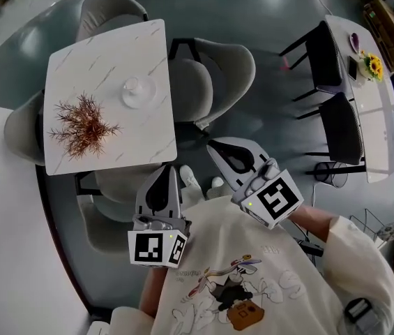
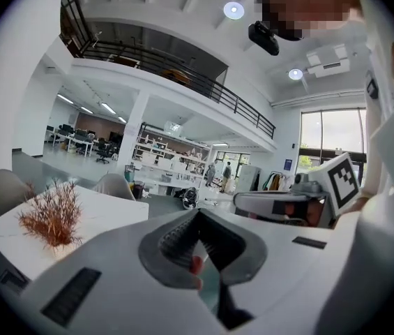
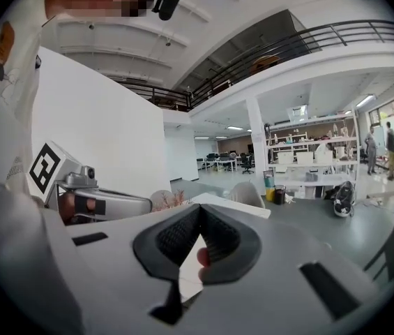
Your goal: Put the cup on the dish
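Tools first: left tool (image 1: 172,169) clenched, jaws pressed together, nothing between them. It is held just off the near right corner of the counter (image 1: 102,51), tips aimed toward that corner. Its own view shows the jaw tips meeting (image 2: 197,212), empty.

On the counter's near left part is a dried reddish plant (image 1: 81,124), also seen in the left gripper view (image 2: 51,215). Cup (image 1: 134,86), clear, stands toward the counter's right side on the clear round dish (image 1: 148,98), inside its rim and well apart from the plant. Neither tool touches the cup or dish.

Grey chairs stand around the counter, one on its right side (image 1: 214,72).

Right tool (image 1: 212,146) is further right of the counter's near right corner, over the floor, and also clenched. Its view shows the jaws closed tip to tip (image 3: 200,208) with nothing held.

Person's cream printed sweatshirt (image 1: 252,278) is below both tools. Well right of the counter are black chairs (image 1: 339,128) and a long white table with yellow flowers (image 1: 373,65).
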{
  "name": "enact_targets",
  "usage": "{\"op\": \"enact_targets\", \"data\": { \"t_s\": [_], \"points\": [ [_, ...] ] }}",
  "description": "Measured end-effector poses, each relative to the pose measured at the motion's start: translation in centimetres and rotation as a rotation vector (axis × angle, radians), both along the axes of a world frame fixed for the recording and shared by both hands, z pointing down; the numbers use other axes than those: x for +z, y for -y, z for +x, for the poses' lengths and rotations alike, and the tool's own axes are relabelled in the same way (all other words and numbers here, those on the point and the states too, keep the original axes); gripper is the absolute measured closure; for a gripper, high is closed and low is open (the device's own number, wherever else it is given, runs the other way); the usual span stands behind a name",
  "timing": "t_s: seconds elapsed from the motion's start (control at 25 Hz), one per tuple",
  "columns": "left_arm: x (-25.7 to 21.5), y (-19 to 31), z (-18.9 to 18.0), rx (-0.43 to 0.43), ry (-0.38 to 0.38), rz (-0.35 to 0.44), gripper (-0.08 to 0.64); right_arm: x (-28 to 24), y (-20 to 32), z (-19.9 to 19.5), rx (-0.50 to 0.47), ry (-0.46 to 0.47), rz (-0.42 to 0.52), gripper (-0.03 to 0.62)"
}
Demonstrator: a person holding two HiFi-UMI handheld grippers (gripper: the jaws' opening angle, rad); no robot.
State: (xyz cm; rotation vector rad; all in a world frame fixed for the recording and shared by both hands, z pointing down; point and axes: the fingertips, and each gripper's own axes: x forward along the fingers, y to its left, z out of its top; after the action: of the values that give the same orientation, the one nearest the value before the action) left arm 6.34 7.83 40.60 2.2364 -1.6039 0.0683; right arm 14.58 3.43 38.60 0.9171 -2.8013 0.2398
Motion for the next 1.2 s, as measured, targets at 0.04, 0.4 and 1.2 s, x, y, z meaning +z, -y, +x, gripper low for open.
{"op": "enact_targets", "data": {
  "t_s": [0.04,0.4,1.2],
  "points": [
    [0.6,-0.3,0.9,-0.004,-0.012,-0.02,0.554,-0.1,-0.7,0.9,0.002,-0.007,0.009,0.591],
    [0.3,-3.5,6.8,-0.03,-0.006,-0.039,0.554,3.1,-5.3,8.4,0.088,-0.037,-0.06,0.591],
    [-1.1,-10.1,4.2,-0.002,0.019,-0.017,0.554,1.0,-13.9,3.5,0.027,-0.047,-0.043,0.591]
  ]
}}
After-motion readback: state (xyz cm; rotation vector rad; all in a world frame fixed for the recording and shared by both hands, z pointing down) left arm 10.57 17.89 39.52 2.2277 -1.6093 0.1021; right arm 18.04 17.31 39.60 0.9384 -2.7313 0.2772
